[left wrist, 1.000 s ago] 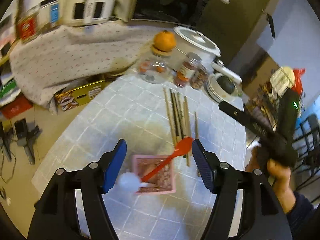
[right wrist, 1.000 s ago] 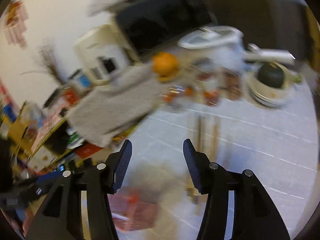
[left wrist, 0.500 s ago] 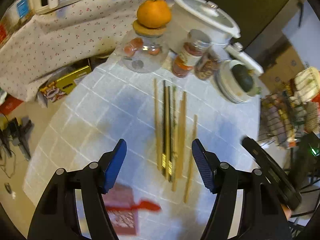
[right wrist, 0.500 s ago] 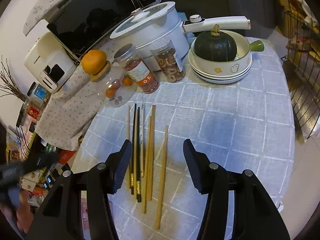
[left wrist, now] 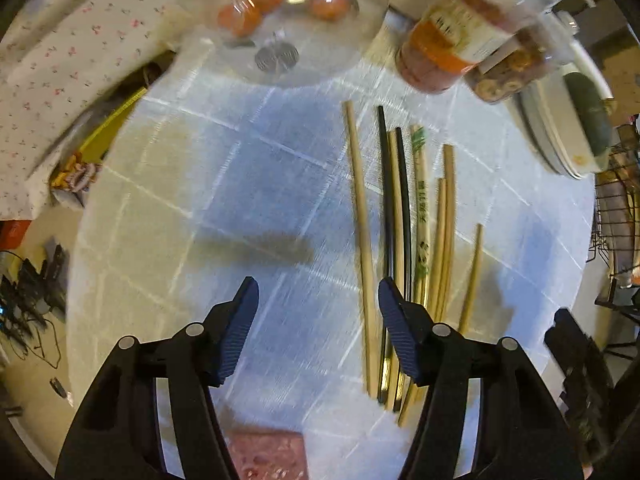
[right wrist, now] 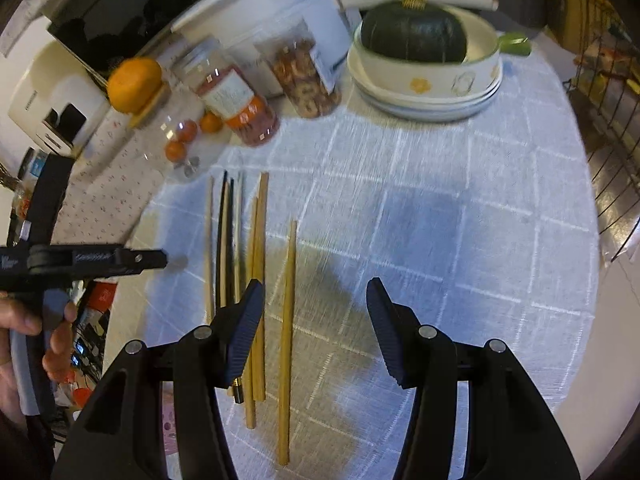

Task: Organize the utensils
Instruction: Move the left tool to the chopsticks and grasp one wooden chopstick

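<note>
Several chopsticks (left wrist: 404, 240) lie side by side on the pale checked tablecloth (left wrist: 224, 208), most wooden, two black; they also show in the right wrist view (right wrist: 240, 264). One wooden chopstick (right wrist: 288, 332) lies apart on the right of the bunch. A pink holder (left wrist: 266, 456) sits at the table's near edge. My left gripper (left wrist: 318, 324) is open and empty, just left of the bunch. My right gripper (right wrist: 314, 328) is open and empty, low over the lone chopstick. The left gripper also shows in the right wrist view (right wrist: 120, 258).
At the back stand a glass jar (right wrist: 176, 136) topped by an orange (right wrist: 134, 84), two snack jars (right wrist: 236, 100), a white pot (right wrist: 272, 12) and stacked bowls (right wrist: 428, 84) holding a dark squash. A wire rack (right wrist: 608, 92) is on the right.
Both grippers have dropped closer to the table and the chopsticks. The red spoon and most of the pink holder have slid out of the left view.
</note>
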Motion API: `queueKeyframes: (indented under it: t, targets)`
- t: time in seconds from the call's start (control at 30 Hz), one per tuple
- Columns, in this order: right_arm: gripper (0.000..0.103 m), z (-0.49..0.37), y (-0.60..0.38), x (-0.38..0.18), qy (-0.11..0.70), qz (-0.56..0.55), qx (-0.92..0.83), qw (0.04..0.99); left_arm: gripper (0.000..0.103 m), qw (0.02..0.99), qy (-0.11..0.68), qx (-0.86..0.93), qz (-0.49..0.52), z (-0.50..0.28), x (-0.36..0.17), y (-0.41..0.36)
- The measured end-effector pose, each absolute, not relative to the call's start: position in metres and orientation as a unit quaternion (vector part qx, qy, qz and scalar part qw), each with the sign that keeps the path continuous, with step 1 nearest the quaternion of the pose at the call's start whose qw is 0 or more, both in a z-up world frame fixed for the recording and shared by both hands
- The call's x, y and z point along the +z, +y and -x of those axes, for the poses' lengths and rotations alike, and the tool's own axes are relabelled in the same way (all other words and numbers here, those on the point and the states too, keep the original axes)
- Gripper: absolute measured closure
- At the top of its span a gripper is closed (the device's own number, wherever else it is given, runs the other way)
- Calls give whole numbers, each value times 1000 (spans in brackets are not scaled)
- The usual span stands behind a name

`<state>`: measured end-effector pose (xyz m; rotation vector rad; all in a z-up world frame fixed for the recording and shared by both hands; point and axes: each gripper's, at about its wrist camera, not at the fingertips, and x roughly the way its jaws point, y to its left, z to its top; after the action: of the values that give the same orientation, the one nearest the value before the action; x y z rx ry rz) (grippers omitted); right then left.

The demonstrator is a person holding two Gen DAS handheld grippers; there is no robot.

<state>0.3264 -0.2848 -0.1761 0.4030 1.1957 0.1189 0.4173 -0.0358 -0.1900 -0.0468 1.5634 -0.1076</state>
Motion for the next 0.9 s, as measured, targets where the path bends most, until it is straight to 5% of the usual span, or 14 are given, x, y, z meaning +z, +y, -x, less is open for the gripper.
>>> queueKeyframes:
  t: [0.4,0.47,0.53,0.9]
  targets:
    - [50,-339,-271,-195,582,-175,58,792,59,695,717,-47,-12,-430,-225,-59]
    - [51,-340,-271,-197,584,-172,57,791,66,699,713,-49,-17,-429,-223,-61]
    - [55,-342,-270,-199,587,-173,57,789,95,699,713,-54,-3,-431,-222,-58]
    - [67,-348,-264,-205,603,-167,74,776,97,725,673,-116,86,-426,-171,-29]
